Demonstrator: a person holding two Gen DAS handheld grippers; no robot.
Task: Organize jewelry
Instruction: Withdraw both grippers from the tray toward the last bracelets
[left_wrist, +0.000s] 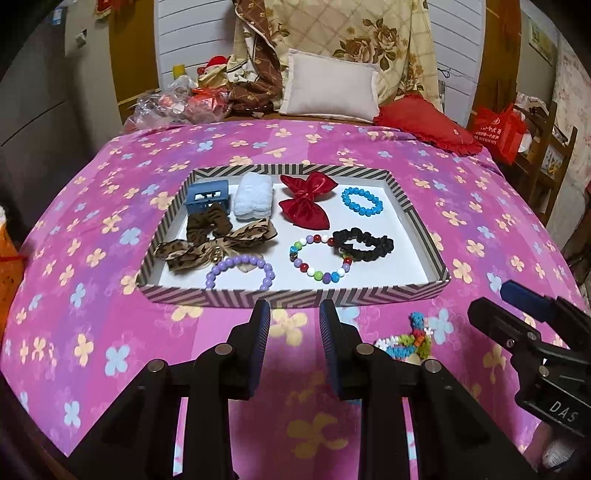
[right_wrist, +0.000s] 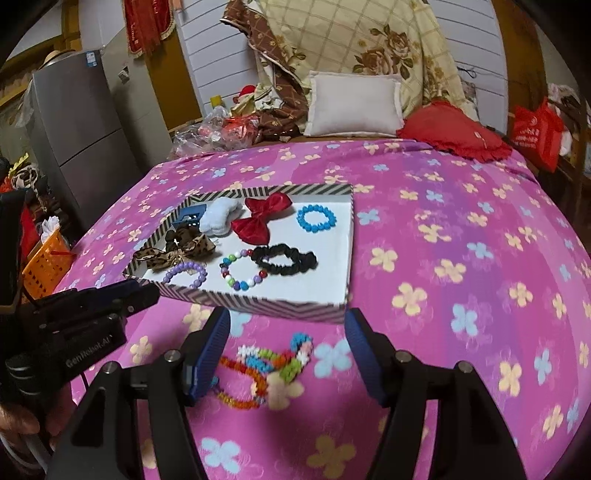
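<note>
Tray (left_wrist: 207, 297), both grippers angled down, empty

Striped tray (left_wrist: 236, 298) w/ bracelets, bows, scrunchies; multicolour bead strands (right_wrist: 266, 363) loose on bedspread.

Both views are evenly and fairly brightly lit by soft indoor light, with saturated colour on the pink bedspread (left_wrist: 369, 155) and only faint shadows inside the tray (left_wrist: 295, 297). Fisheye distortion bows the bedspread's edges and darkens the picture corners to black. The right wrist view is softly blurred, most over the colourful bead bracelets (right_wrist: 269, 365) near the bedspread's front edge.
</note>
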